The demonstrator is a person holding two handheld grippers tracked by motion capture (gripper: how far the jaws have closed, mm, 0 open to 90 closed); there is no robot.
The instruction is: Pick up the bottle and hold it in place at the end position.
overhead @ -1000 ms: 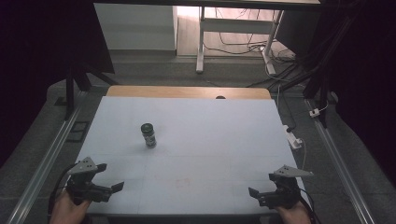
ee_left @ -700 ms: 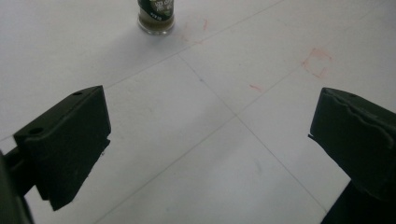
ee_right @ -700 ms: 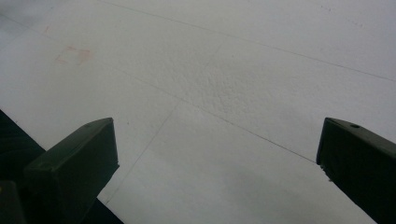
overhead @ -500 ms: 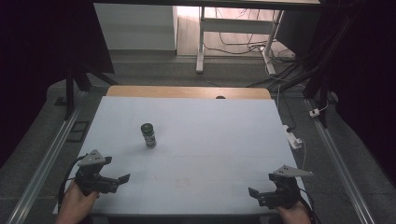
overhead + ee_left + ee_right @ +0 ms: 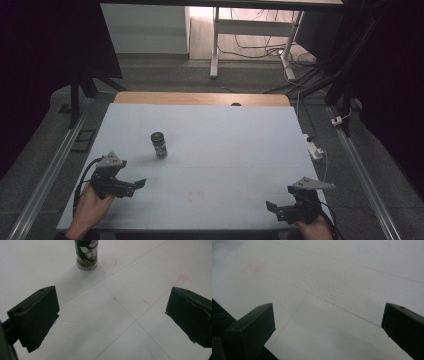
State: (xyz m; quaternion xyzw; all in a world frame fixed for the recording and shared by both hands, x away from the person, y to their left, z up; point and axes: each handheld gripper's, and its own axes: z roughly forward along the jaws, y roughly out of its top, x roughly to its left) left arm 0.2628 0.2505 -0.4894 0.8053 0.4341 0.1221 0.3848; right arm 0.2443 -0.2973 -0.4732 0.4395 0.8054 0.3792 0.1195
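A small spice jar point(image 5: 159, 144) with a dark cap and a green label stands upright on the left half of the white table point(image 5: 230, 145). My left gripper point(image 5: 136, 184) is held above the table's front left, a short way nearer the person than the jar, jaws wide open and empty. In the left gripper view the jar point(image 5: 86, 253) stands ahead at the top, beyond the open left gripper point(image 5: 112, 305). My right gripper point(image 5: 272, 207) rests at the front right edge, open and empty. The right gripper point(image 5: 328, 315) has bare table between its jaws.
A wooden strip point(image 5: 200, 98) runs along the table's far edge. A white power strip point(image 5: 315, 148) lies at the right edge. Metal rails point(image 5: 55, 165) flank the table on the floor. A faint red mark point(image 5: 196, 195) stains the table near the front middle.
My left gripper has moved forward and a little right, toward the jar. The right gripper and the jar have stayed in place.
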